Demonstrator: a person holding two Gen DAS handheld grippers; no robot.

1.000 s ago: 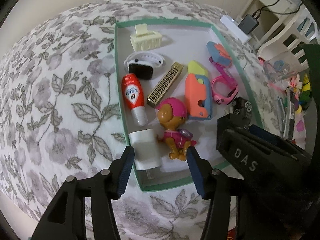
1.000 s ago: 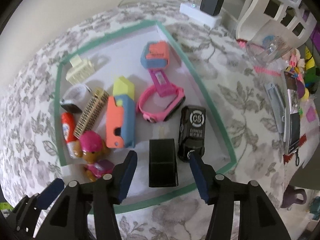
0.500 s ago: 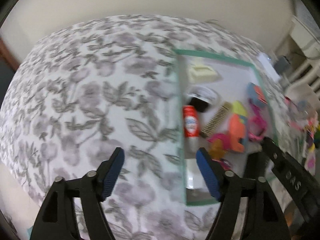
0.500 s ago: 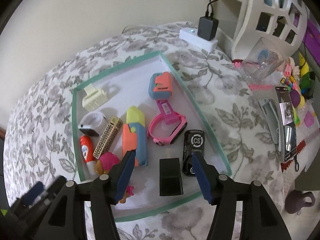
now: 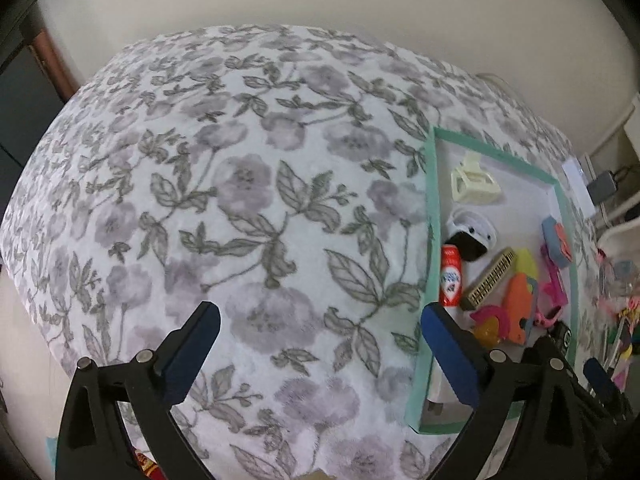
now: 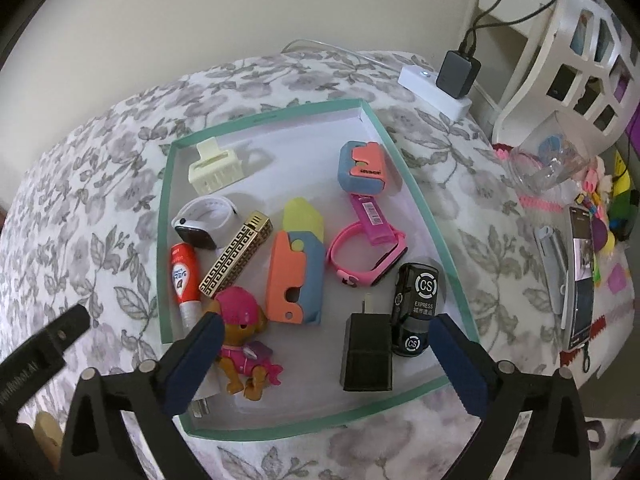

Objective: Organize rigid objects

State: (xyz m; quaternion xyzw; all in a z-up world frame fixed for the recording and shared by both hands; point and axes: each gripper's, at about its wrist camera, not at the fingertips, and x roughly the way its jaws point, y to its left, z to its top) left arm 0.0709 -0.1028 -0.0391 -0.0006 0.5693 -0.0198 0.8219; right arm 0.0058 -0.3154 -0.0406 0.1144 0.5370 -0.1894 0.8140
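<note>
**Clerk:** While we go view by view, list what your left tongs show first.

**Me:** Item one: my left gripper (image 5: 320,344), jaws opening wide, nothing between them; only the floral bedcover (image 5: 224,184) lies under it. Item two: the green-rimmed tray (image 5: 429,216) at the right edge, holding a cream hair clip (image 5: 474,188), a white watch (image 5: 472,236) and a red tube (image 5: 451,276). Plain wall behind, a dark doorway at far left.

**Clerk:** And the right?

**Me:** Item three: my right gripper (image 6: 326,360), jaws also opening, empty, hanging over the tray's (image 6: 416,196) near end. Between the pads but untouched: a black charger (image 6: 366,354), a black toy car (image 6: 416,312) beside it, a pink-capped puppy figure (image 6: 244,344) by the left pad. Further in: a gold patterned bar (image 6: 236,258), an orange-and-blue toy (image 6: 294,276), a pink watch (image 6: 368,256).

**Clerk:** Hazards?

**Me:** I judge the tray crowded; a wide pad lowered there could nudge the car or tip the puppy. The soft cover may let the tray rock.

**Clerk:** Surroundings?

**Me:** Power strip with plug (image 6: 440,84) near the wall, a white chair (image 6: 560,60), and loose clutter at the right on the cover.
</note>
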